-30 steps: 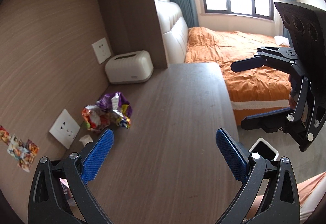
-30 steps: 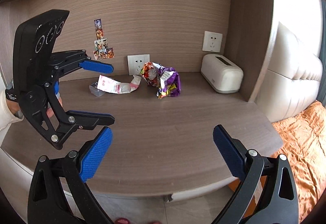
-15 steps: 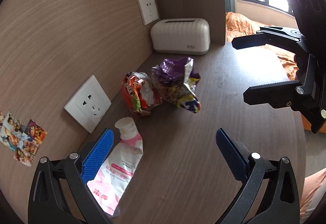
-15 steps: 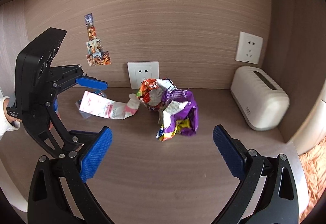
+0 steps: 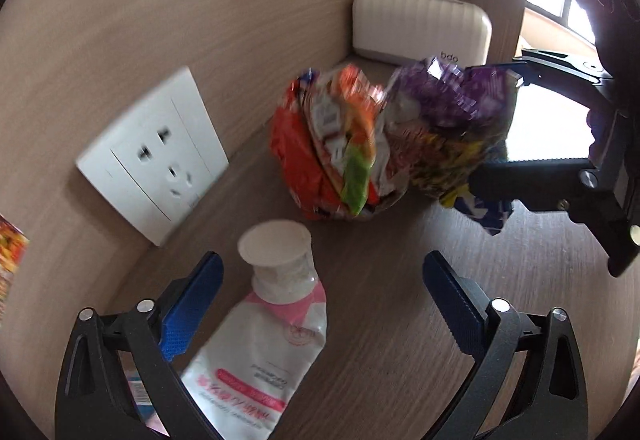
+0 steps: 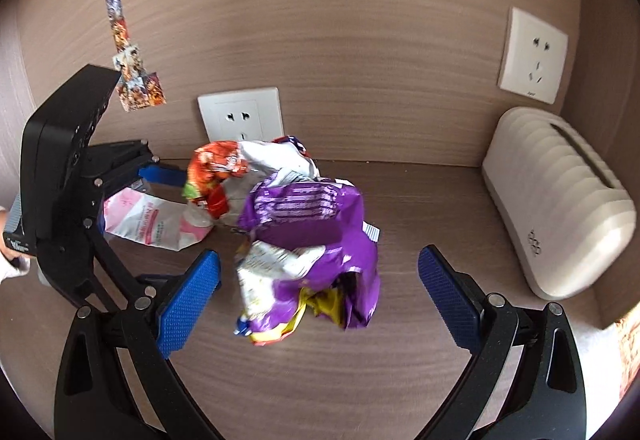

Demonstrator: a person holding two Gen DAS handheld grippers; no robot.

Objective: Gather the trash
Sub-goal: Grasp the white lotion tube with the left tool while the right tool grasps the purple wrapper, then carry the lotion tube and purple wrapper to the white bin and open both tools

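Observation:
Three pieces of trash lie on the wooden desk by the back wall. A white and pink pouch with a round cap (image 5: 264, 352) lies between the fingers of my open left gripper (image 5: 320, 304). A crumpled orange wrapper (image 5: 332, 144) sits just beyond it. A crumpled purple wrapper (image 6: 312, 240) lies between the fingers of my open right gripper (image 6: 320, 288). The pouch (image 6: 152, 220) and the orange wrapper (image 6: 216, 172) also show in the right wrist view, with the left gripper (image 6: 160, 224) around the pouch. The purple wrapper (image 5: 452, 120) shows in the left wrist view.
A white ribbed tissue box (image 6: 560, 200) stands at the desk's right end against a side panel. Two wall sockets (image 6: 240, 116) (image 6: 532, 56) and a strip of stickers (image 6: 132, 60) are on the back wall. The window is bright beyond the side panel.
Both grippers have moved in toward the back wall. The left one now straddles the pouch and the right one straddles the purple wrapper. Both stay open.

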